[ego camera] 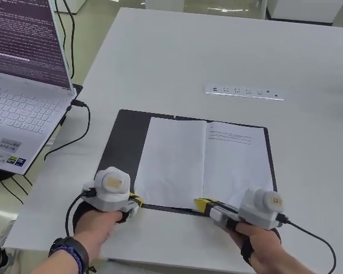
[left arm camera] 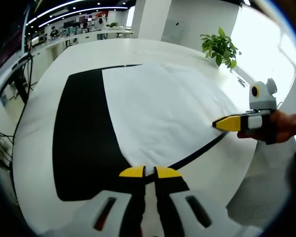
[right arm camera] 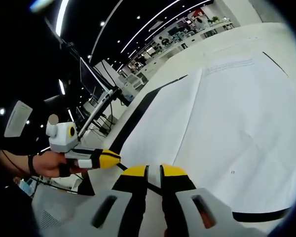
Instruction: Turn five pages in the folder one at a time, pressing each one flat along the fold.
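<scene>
The black folder (ego camera: 121,145) lies open on the white surface (ego camera: 177,51). Its right page (ego camera: 237,162) looks like thin, limp, light paper that creases easily, so it is best lifted at its free near corner. The left gripper (ego camera: 135,201) and right gripper (ego camera: 203,203) sit at the folder's near edge, fingers closed and empty.

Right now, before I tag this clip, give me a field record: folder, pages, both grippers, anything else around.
folder: black flat folder, open on white table
left page: white sheet, no print seen
right page: white sheet, printed lines at top
left gripper: jaws together, at folder's near edge, left
right gripper: jaws together, at near edge by the fold
other: white open laptop, white power strip
</scene>
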Tool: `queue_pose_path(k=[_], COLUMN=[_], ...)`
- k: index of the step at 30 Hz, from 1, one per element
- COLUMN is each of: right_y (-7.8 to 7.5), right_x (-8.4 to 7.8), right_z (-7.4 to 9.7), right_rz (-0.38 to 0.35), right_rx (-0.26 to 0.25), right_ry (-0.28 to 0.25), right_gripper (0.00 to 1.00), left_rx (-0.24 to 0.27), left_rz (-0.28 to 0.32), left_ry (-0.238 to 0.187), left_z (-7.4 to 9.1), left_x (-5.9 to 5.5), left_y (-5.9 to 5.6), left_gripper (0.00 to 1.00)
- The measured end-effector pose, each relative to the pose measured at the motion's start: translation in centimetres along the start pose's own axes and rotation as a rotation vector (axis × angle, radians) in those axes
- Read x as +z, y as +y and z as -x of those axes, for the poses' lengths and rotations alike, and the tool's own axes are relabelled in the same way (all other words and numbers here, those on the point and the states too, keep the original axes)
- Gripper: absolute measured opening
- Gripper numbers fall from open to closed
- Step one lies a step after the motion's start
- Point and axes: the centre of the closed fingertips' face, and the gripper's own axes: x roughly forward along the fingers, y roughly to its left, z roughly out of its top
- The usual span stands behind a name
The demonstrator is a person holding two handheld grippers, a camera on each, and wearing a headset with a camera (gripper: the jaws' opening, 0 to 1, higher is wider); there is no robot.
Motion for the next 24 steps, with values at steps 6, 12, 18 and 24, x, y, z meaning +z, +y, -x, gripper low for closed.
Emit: queue_pose_path(k=[6,12,18,24], right_y=[0.6,0.7,0.6,-0.4], right_x=[0.0,0.1,0.7,1.9], right_z=[0.7,2.0,3.9,6.5], right_rz=[0.004,0.025,0.099,0.158], right_rx=[0.029,0.034,0.033,0.013], right_ry=[0.01,0.014,0.02,0.005], right_gripper=[0.2,0.28,0.35,0.4], left_rx=[-0.065,-0.074,-0.088,-0.091], left_rz=[-0.047,-0.058,-0.071,-0.106], left_ry=[0.016,0.004,-0.038,-0.083], left_z=[0.2,1.1,2.4,3.9], left_x=[-0.2,0.2,1.6,2.9], left_y=[-1.8,-2.5,-2.8,-2.8], left_gripper=[0.23,0.33,0.38,0.41])
